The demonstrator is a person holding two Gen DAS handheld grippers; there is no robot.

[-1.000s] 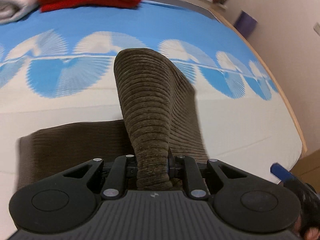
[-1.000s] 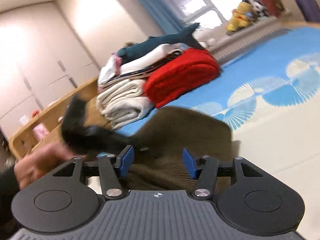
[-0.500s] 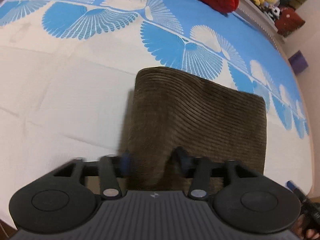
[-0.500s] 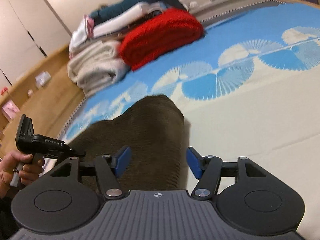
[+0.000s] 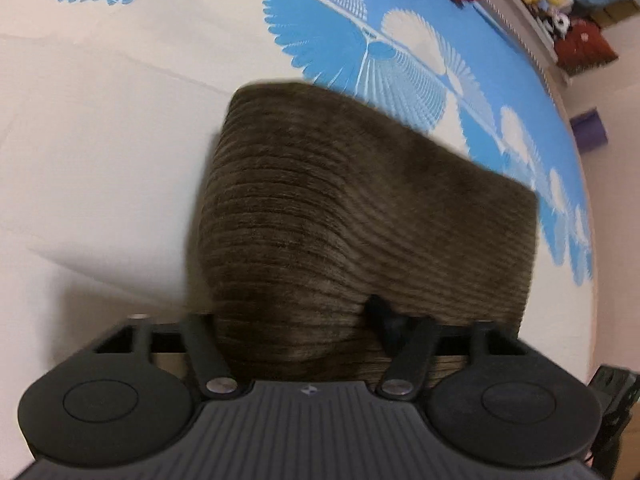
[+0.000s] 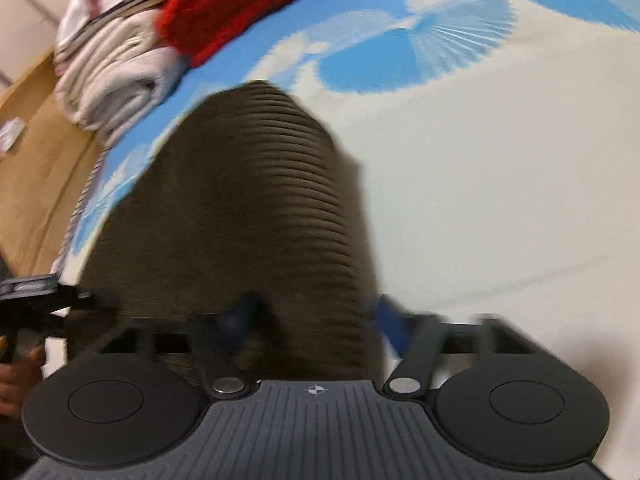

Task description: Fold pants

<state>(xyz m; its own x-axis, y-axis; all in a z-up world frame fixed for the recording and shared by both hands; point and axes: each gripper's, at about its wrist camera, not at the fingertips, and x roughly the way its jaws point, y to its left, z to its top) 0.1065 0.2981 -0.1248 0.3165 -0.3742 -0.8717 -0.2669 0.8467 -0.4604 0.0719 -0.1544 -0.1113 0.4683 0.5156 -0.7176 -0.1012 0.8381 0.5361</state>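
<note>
I'm looking down both grippers at the brown corduroy pants [image 5: 372, 216], folded into a thick block on the bed [image 5: 100, 140] with its white and blue fan-print cover. In the left wrist view my left gripper [image 5: 296, 320] sits at the near edge of the block – a bulge of the cloth fills the gap between its fingers [image 5: 380, 312], whose jaws have just been closing. The left finger is hidden behind the fabric, so I cannot tell whether the pads press on it.

In the right wrist view my right gripper [image 6: 316, 316] stands over the near right part of the pants [image 6: 248, 208], a ridge of corduroy running between its blue fingers [image 6: 390, 320]. Those jaws have just been closing as well, and the blur keeps me from saying if they pinch the cloth.

Far left on the bed lie a red knit [image 6: 240, 4] and a cream folded pile [image 6: 116, 76] – well apart from the pants
</note>
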